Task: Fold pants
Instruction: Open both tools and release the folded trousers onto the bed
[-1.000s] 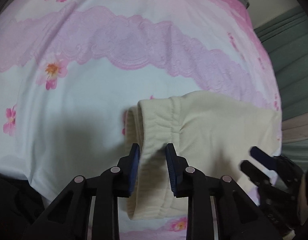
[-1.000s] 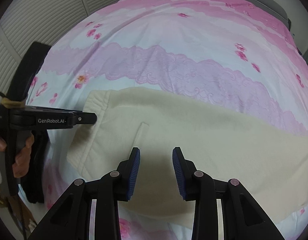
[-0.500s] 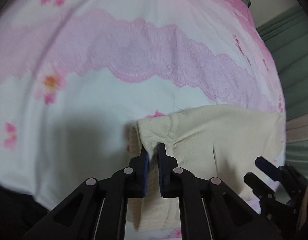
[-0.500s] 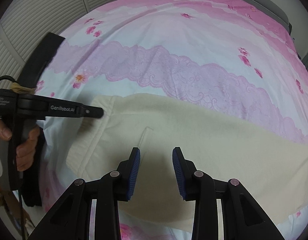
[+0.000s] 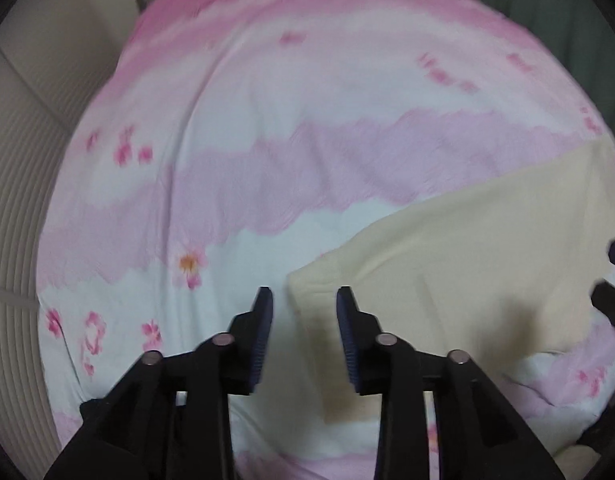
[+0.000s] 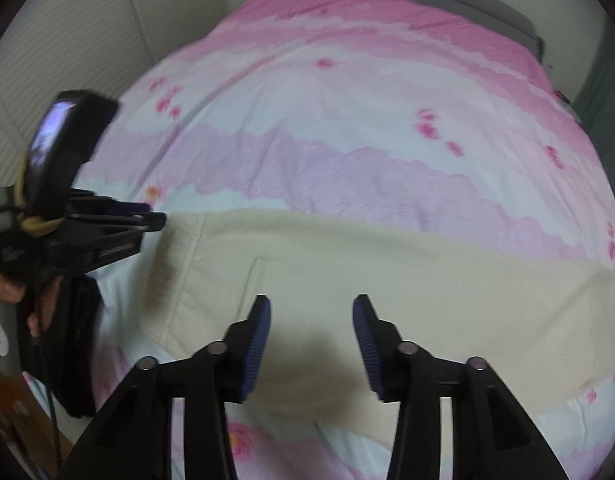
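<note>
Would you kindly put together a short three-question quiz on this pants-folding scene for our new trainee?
1. True or false: the left gripper is clamped on the cream pants.
2. Multiple choice: what do the pants lie on? A) a bare wooden table B) a pink floral bedspread C) a grey carpet
3. Short answer: is any cloth caught between the fingers of the right gripper?

Key:
1. False. Its jaws are opening, with nothing pinched between them; the waistband corner lies on the bed below.
2. B.
3. No. Its jaws are opening above the flat pants, gripping nothing.
</note>
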